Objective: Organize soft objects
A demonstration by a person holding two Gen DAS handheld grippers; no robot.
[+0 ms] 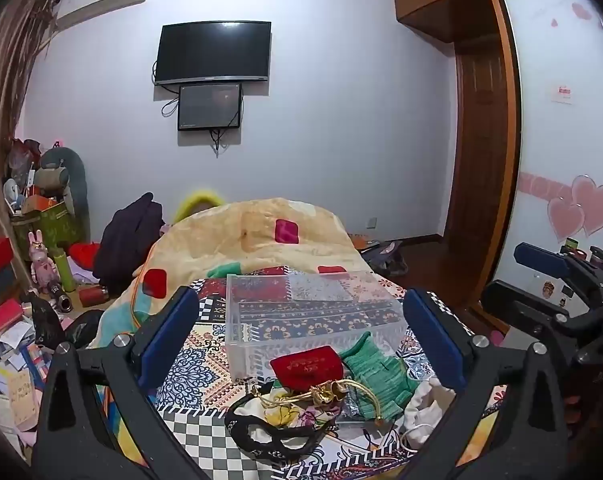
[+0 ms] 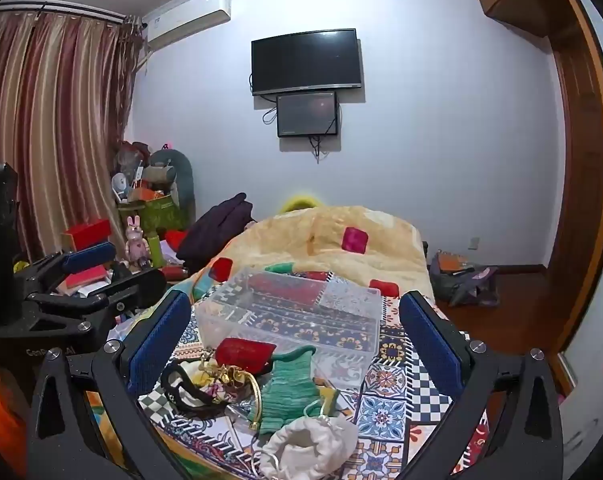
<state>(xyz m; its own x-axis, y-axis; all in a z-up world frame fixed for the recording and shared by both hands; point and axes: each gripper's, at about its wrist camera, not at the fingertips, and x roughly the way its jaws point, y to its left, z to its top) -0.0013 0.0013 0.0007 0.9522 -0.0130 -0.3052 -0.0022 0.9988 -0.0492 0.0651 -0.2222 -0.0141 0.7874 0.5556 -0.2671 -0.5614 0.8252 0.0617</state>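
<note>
A pile of soft items lies on the patterned bedcover: a red velvet pouch (image 1: 306,367) (image 2: 243,354), a green knitted piece (image 1: 375,376) (image 2: 291,386), a white drawstring bag (image 1: 423,406) (image 2: 311,444), a black lace mask (image 1: 267,434) (image 2: 185,390) and a gold-corded pouch (image 1: 325,392) (image 2: 225,374). An empty clear plastic box (image 1: 313,316) (image 2: 293,316) stands just behind the pile. My left gripper (image 1: 301,340) is open and empty, above the pile. My right gripper (image 2: 297,344) is open and empty, also above it; it shows at the right edge of the left wrist view (image 1: 549,264).
A yellow quilt (image 1: 253,236) (image 2: 341,236) is bunched on the bed behind the box. Clutter of boxes, papers and toys (image 1: 29,280) (image 2: 141,232) fills the floor on the left. A wooden wardrobe (image 1: 485,160) and bags on the floor (image 2: 461,276) are on the right.
</note>
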